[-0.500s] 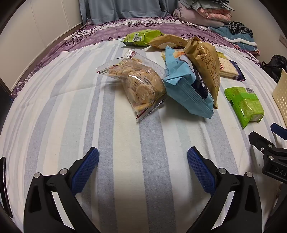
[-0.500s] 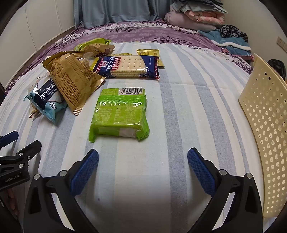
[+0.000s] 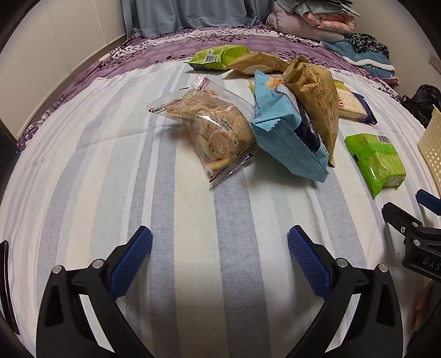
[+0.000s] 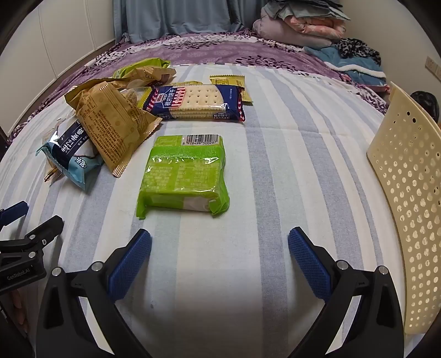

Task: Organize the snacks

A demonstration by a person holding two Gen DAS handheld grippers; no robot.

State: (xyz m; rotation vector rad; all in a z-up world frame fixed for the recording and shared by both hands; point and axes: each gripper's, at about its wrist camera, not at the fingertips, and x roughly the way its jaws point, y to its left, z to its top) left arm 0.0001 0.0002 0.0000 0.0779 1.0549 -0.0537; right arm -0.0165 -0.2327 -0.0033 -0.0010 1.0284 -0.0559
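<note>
Snack packs lie on a striped bed sheet. In the left wrist view a clear bag of biscuits [image 3: 215,129] lies ahead, beside a light blue pack [image 3: 286,140] and a brown pack [image 3: 317,93]. My left gripper [image 3: 220,258] hovers open over bare sheet, short of the bag. In the right wrist view a green pack [image 4: 184,176] lies just beyond my right gripper [image 4: 220,258], which is open and empty. Behind it lies a blue cracker pack [image 4: 195,102]. A cream perforated basket [image 4: 410,192] stands at the right.
Another green pack [image 3: 217,56] and a yellow sachet [image 4: 228,82] lie farther back. A purple patterned blanket [image 3: 171,52] covers the far bed, with folded clothes [image 4: 300,24] behind. The other gripper shows at each view's edge.
</note>
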